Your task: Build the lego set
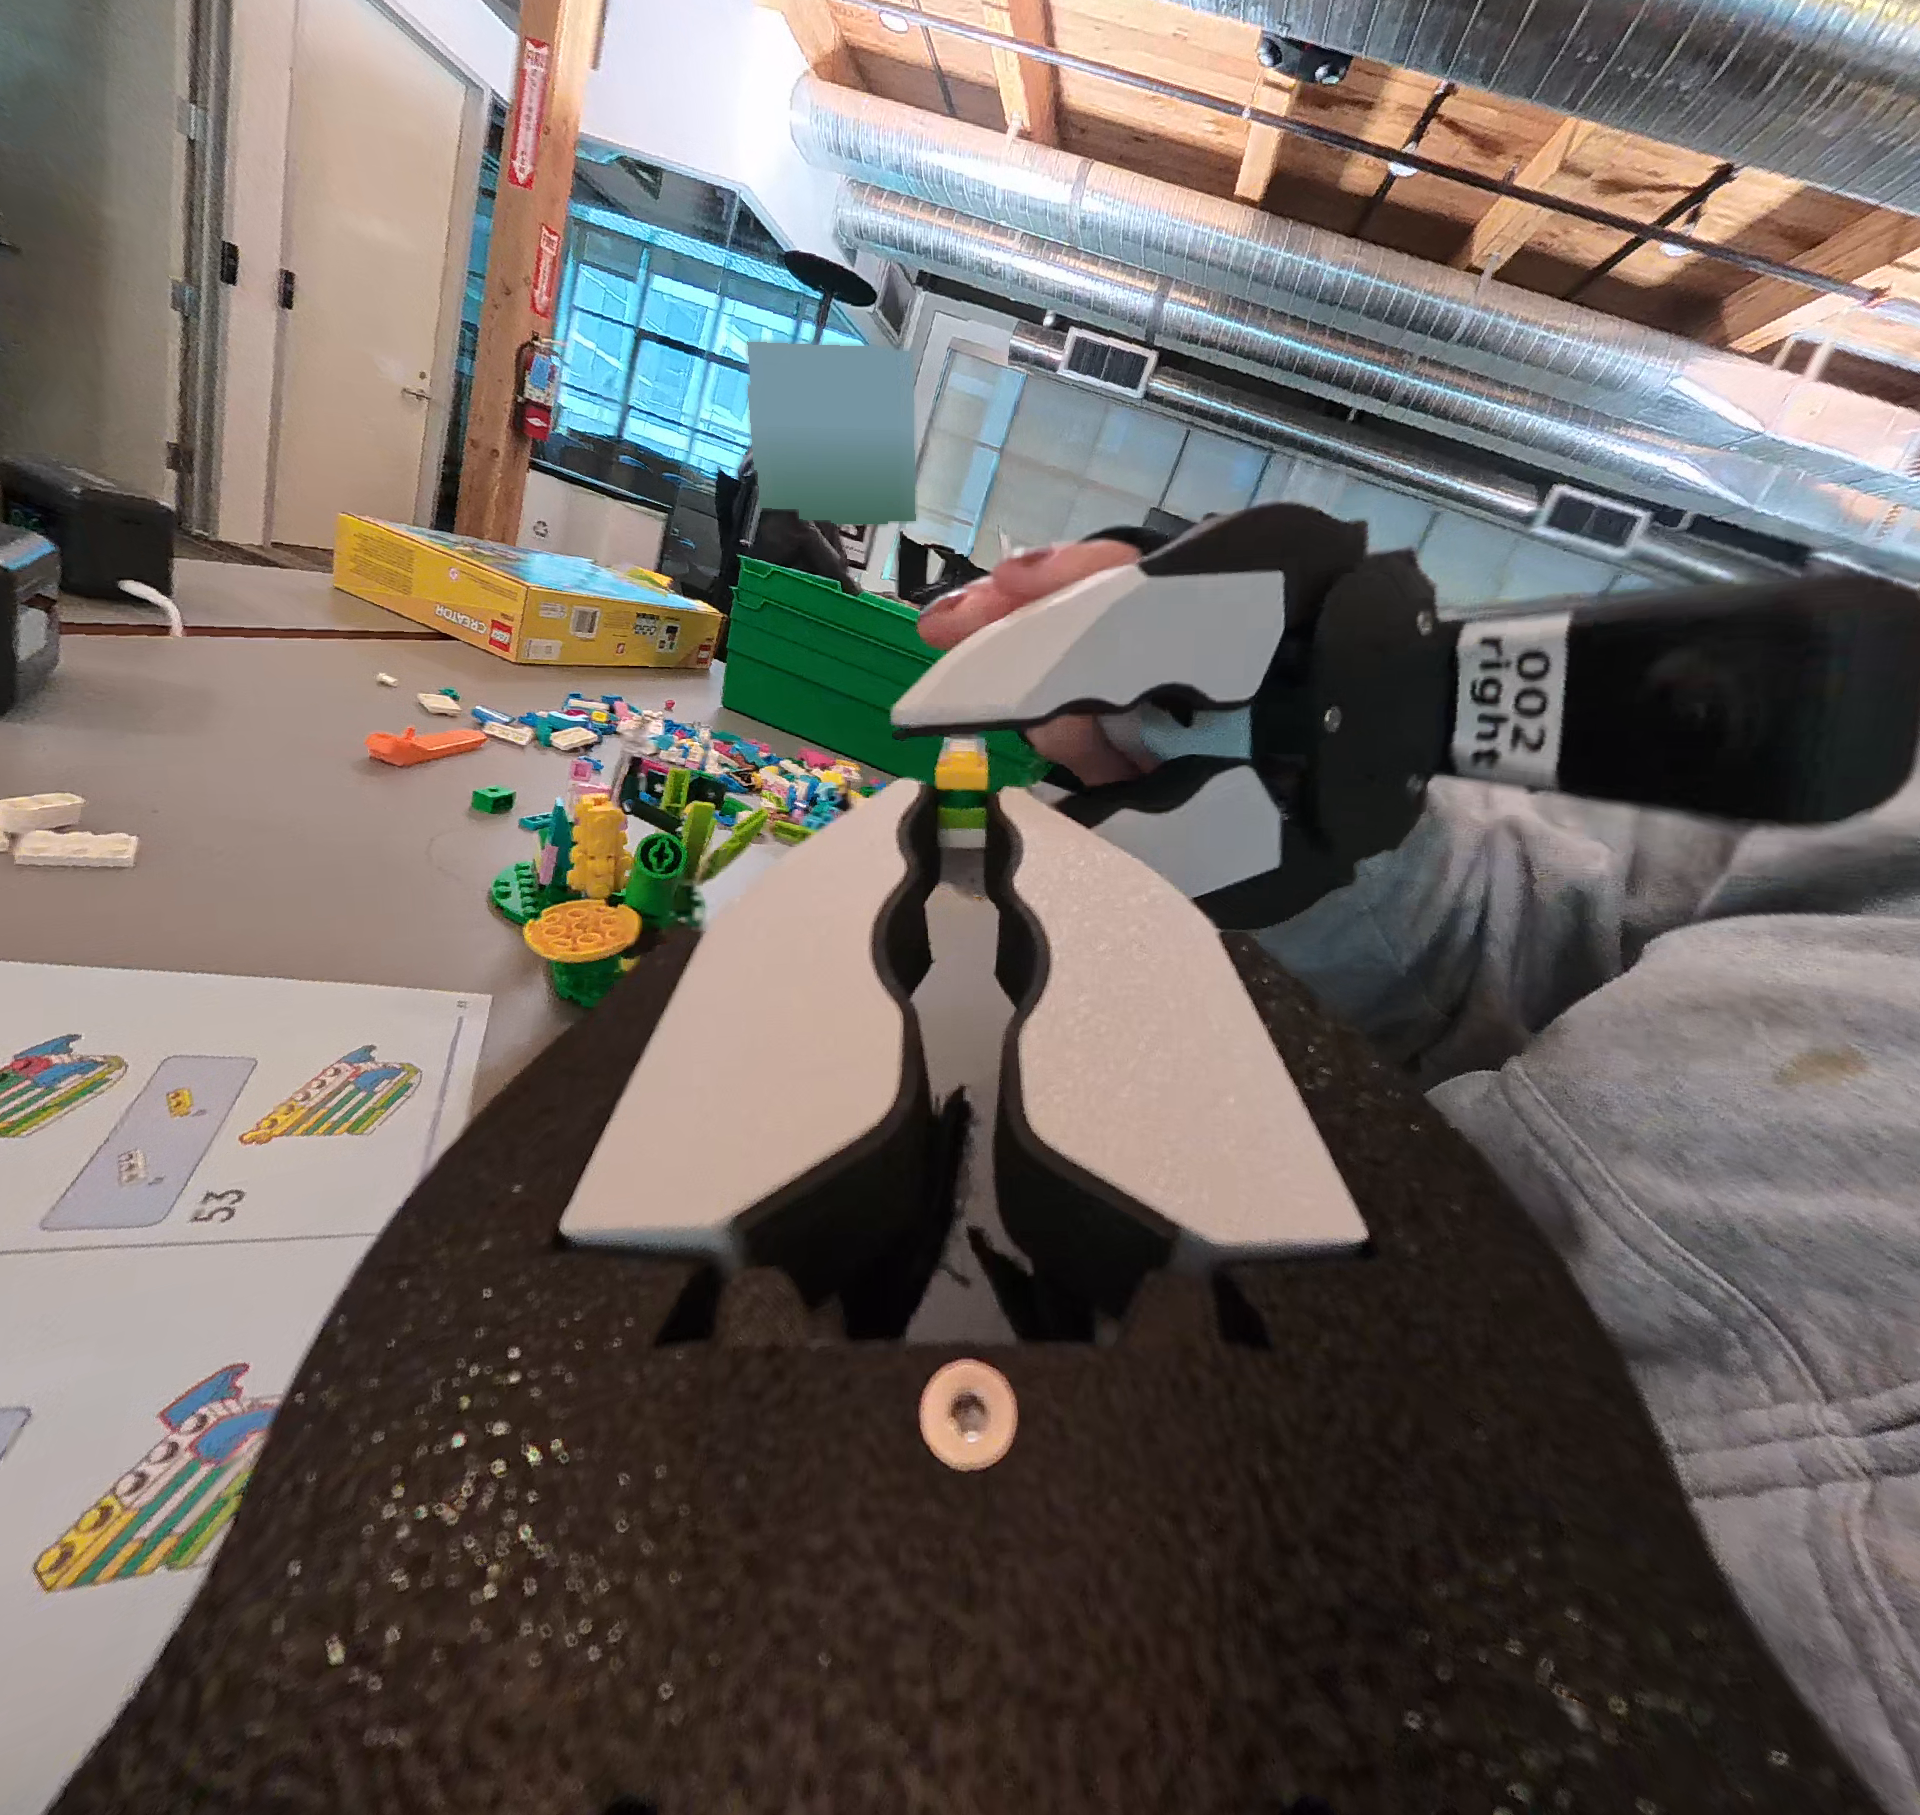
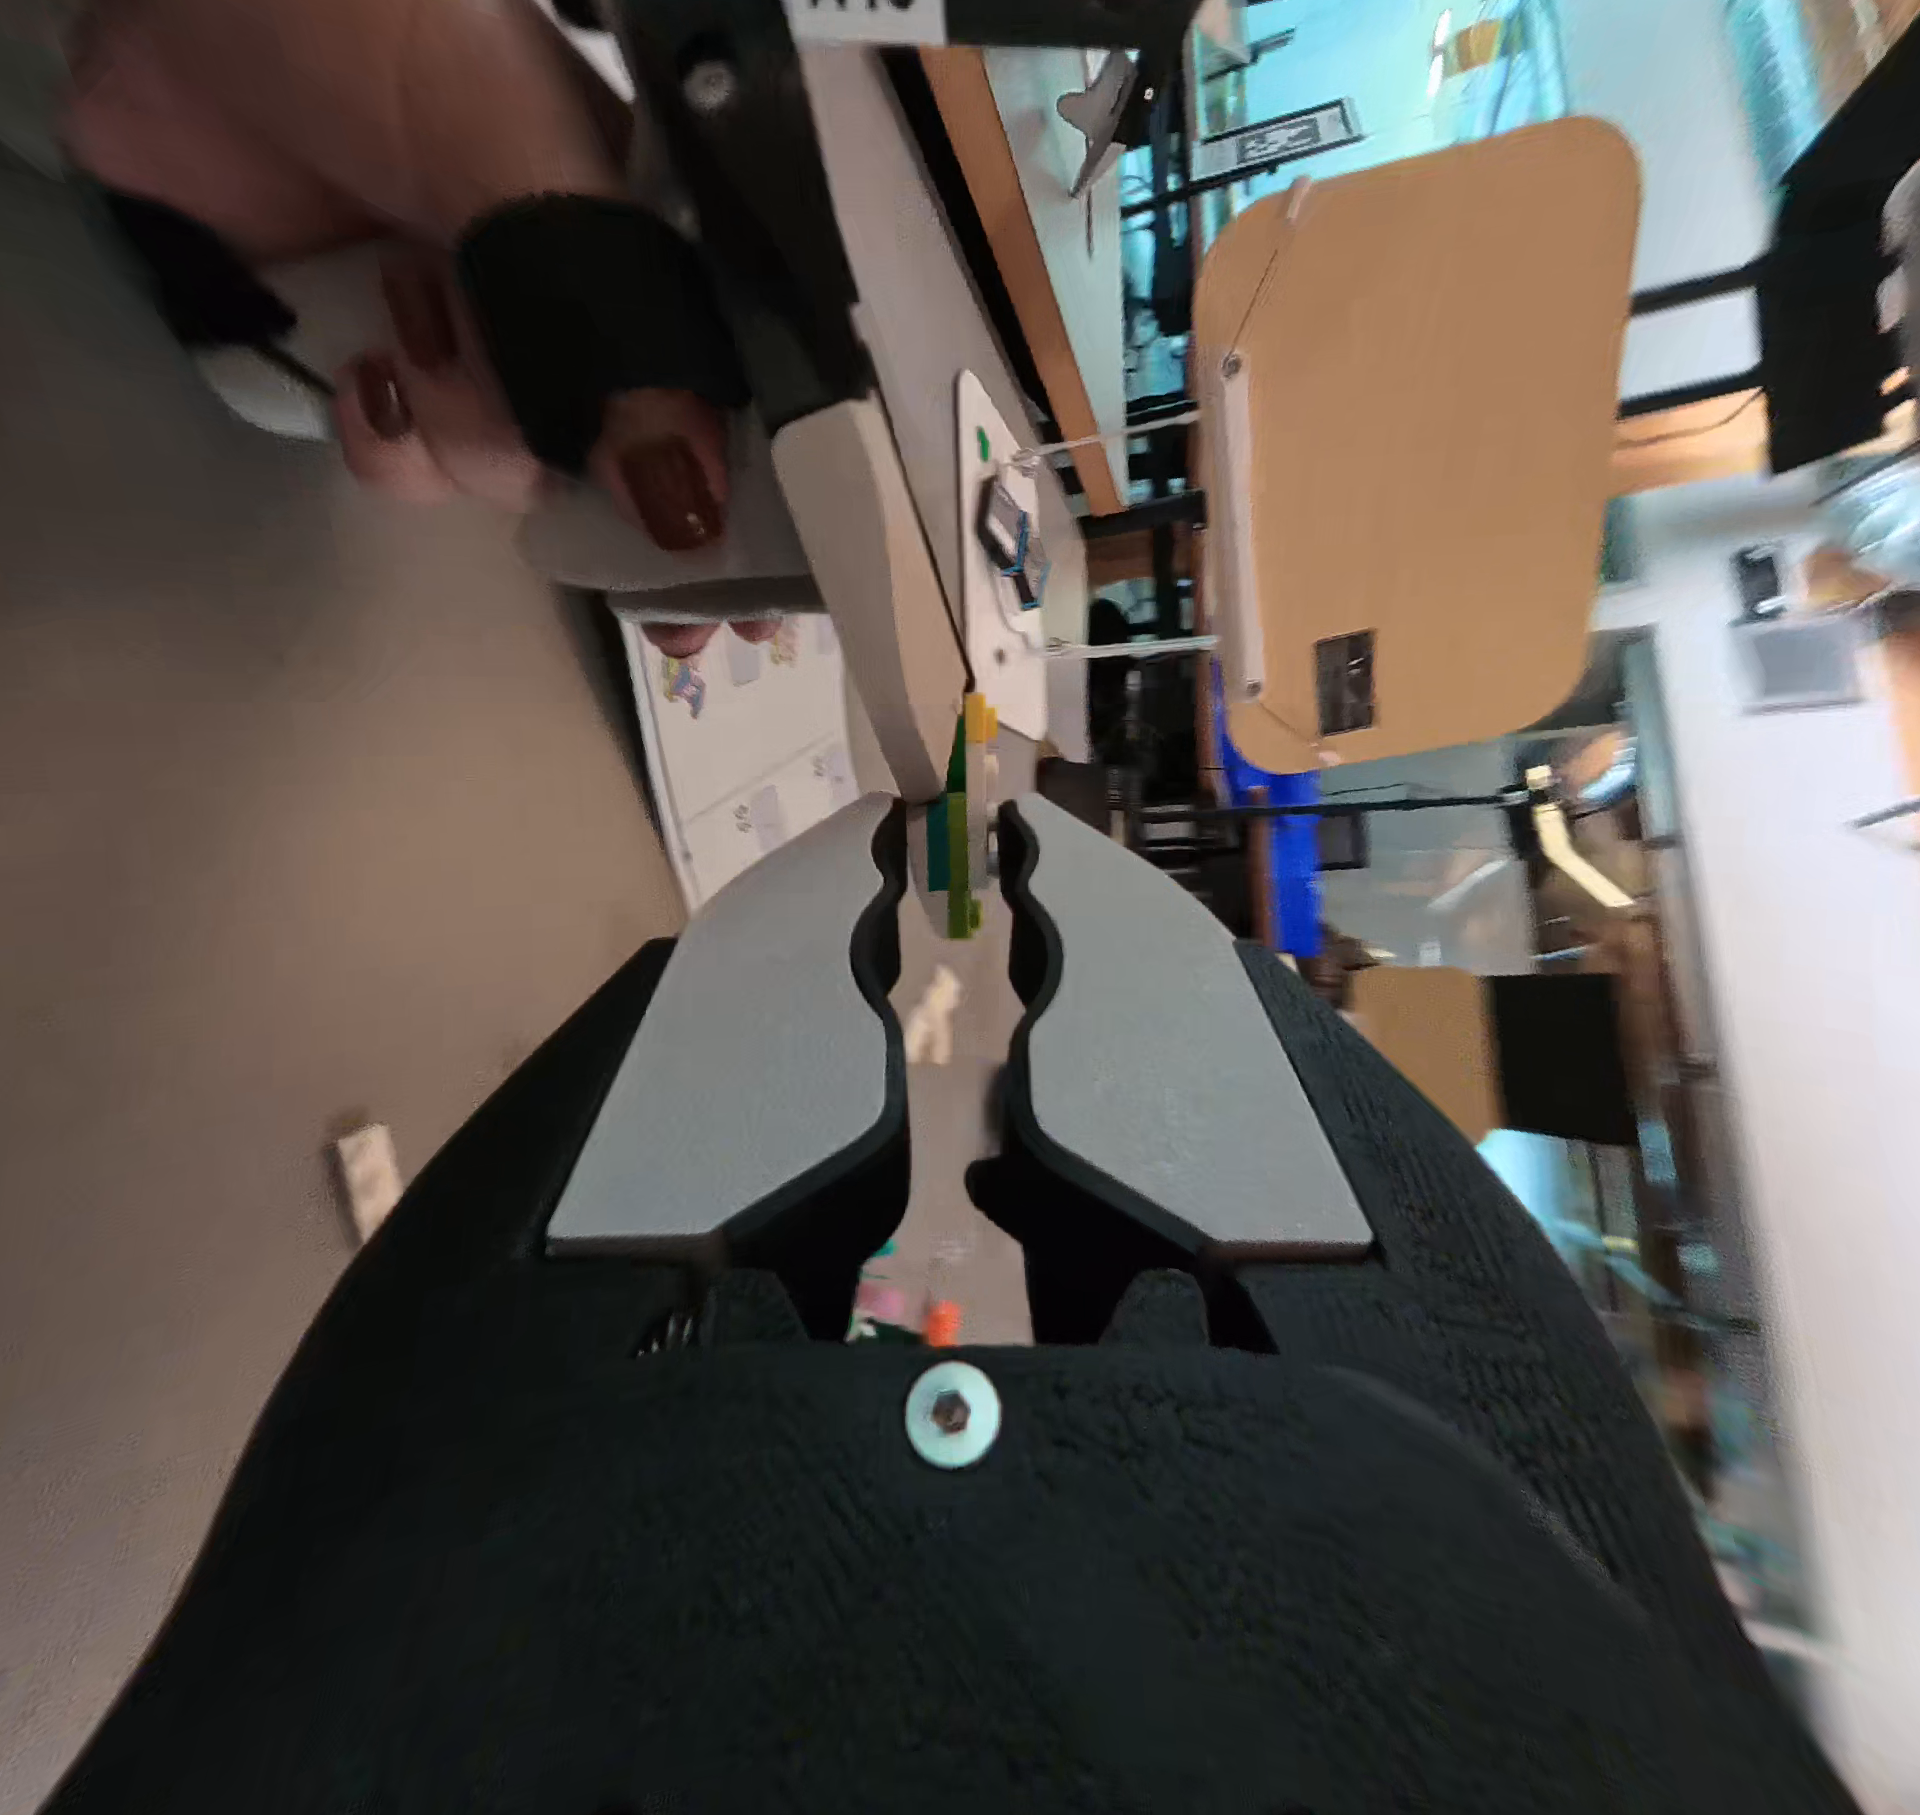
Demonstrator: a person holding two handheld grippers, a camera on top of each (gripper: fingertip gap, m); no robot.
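A small stack of bricks (image 1: 961, 791), with white, lime, green and yellow layers, is held in the air between both grippers. My left gripper (image 1: 961, 815) is shut on its lower layers from the sides. The upper finger (image 1: 1091, 643) of my right gripper comes in from the right and rests on the yellow top; its lower finger is hidden behind my left fingers. In the right wrist view the stack (image 2: 964, 830) stands edge-on between the pads of my right gripper (image 2: 951, 856), which is shut on it across its layers. A left gripper finger (image 2: 883, 622) reaches in from above.
On the grey table (image 1: 260, 830) stand a green and yellow brick flower model (image 1: 603, 882), a pile of loose bricks (image 1: 707, 747), an orange piece (image 1: 421, 747), a green bin (image 1: 821, 664) and a yellow box (image 1: 520, 591). An instruction sheet (image 1: 208, 1121) lies at the left. A person's grey sleeve (image 1: 1610, 1142) is at the right. The grippers are tip to tip, or close to it.
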